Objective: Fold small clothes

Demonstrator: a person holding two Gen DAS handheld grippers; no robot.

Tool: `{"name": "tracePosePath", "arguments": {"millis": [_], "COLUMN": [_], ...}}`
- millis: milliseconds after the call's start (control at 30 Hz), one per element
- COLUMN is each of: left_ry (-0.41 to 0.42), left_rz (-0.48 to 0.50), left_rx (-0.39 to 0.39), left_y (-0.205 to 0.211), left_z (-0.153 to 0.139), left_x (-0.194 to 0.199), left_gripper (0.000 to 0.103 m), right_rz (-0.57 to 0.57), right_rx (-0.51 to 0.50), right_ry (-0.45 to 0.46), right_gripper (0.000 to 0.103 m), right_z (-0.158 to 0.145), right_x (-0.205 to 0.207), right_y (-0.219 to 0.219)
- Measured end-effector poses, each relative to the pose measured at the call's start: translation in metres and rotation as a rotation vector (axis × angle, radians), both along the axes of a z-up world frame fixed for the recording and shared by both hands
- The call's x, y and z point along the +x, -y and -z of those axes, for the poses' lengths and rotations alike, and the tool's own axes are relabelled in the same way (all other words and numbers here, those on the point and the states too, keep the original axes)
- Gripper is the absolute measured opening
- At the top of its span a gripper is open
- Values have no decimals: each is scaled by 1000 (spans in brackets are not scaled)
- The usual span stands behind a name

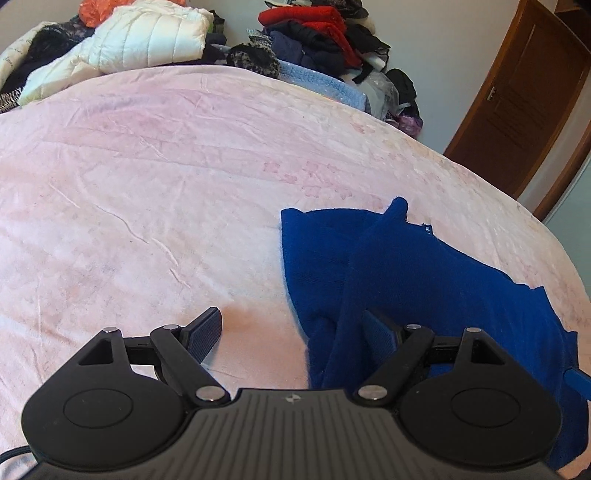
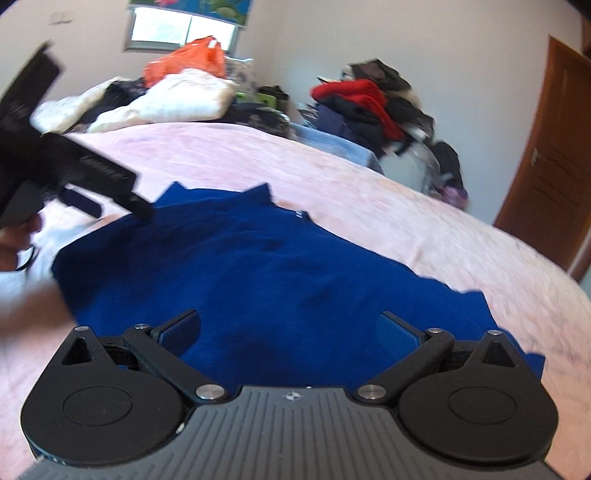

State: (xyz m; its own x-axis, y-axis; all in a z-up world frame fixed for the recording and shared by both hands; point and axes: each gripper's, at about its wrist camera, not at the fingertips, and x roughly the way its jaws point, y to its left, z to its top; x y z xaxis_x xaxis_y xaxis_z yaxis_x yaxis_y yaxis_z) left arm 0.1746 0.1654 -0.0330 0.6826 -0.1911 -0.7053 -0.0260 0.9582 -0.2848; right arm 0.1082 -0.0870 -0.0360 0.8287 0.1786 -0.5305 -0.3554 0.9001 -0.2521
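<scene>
Your garment (image 2: 258, 266) lies on the bed (image 1: 147, 184), toward its right side and near edge. Behind it, along the bed's far edge, sit two clothes piles (image 1: 122, 40) (image 1: 321, 33). A door (image 1: 517, 103) stands at right.

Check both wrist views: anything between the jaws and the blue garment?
Nothing visible. The blue garment lies bare on the pink blanket, directly under the open right gripper; the open left gripper straddles its left edge.

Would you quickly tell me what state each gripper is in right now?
Left gripper: open, holding nothing, at the near left edge of the blue garment.
Right gripper: open, holding nothing, jaws spread over the blue garment.
</scene>
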Motion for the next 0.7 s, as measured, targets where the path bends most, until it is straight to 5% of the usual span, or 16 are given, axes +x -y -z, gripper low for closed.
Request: {"name": "tracePosePath", "arguments": {"millis": [233,367,700], "left_ry": [-61,-93,-135], "left_rz": [89,132,265], "left_rx": [-50,-122,-265], "left_y": [-1,-6,1], "left_z": [4,4,10], "left_x": [35,56,101], "left_gripper": [87,96,100], "right_rz": [-154,-224,-147], "right_rx": [-72,-202,-444], "right_ry": [-9,25,194], "right_gripper": [98,98,97], "right_z": [5,21,46], "right_x": [-27,-45,-30], "right_y": [-53,-88,-131]}}
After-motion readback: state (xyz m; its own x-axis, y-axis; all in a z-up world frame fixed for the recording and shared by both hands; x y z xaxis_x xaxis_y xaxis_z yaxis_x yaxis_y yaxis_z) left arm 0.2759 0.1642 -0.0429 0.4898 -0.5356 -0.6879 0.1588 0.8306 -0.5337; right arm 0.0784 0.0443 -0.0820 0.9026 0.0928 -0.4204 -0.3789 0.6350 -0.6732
